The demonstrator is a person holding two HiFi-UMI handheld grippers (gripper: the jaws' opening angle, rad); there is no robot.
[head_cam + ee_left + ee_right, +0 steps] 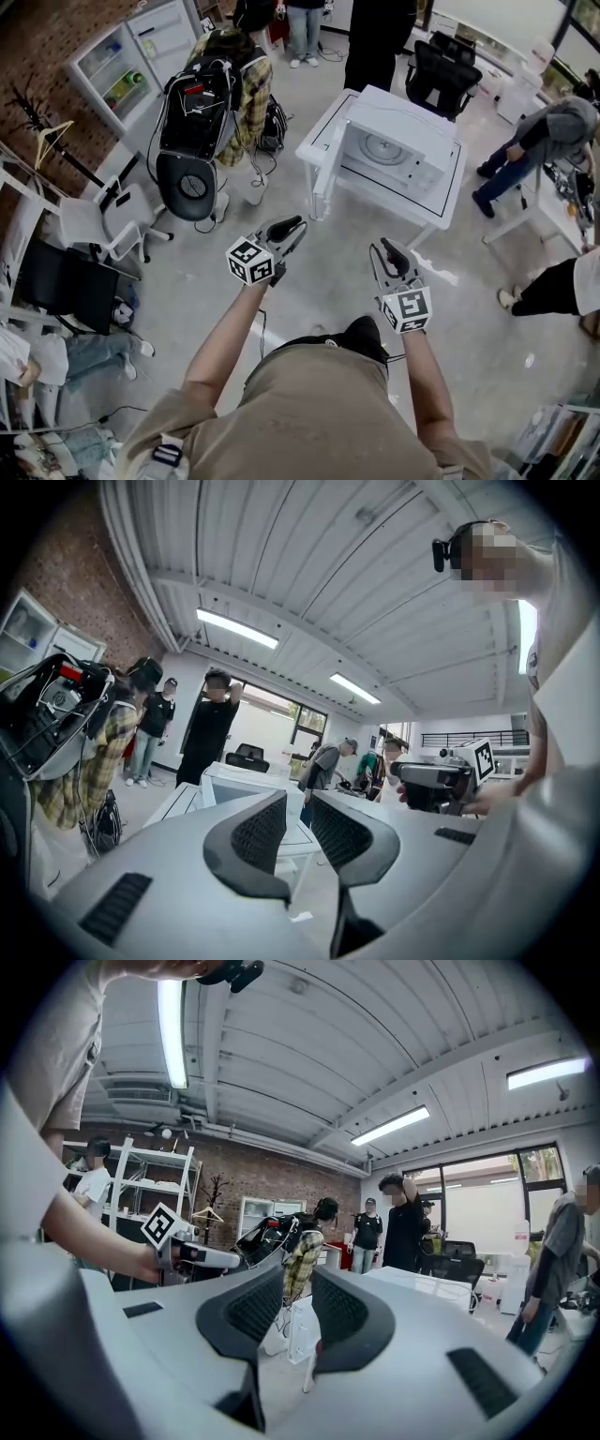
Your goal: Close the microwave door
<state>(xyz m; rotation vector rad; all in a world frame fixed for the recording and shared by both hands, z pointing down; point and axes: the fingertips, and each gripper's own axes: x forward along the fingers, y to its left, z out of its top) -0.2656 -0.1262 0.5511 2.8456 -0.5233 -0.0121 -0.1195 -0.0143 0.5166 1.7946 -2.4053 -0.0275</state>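
Head view looks steeply down on a white microwave (398,150) standing in the middle of a small white table (441,220), its front turned toward the person. The microwave door (323,183) is open, swung out on its left side and standing over the table's near left corner. Both grippers are held out over the bare floor, well short of the table's near edge. The left gripper (298,225) points toward the open door, and the right gripper (384,248) is to its right, pointing at the table's near edge. Left gripper view shows its fingers (258,832) a narrow gap apart with nothing between them, the microwave in the distance behind. Right gripper view shows its fingers (342,1316) likewise narrowly apart and empty, with the door's edge seen through the gap
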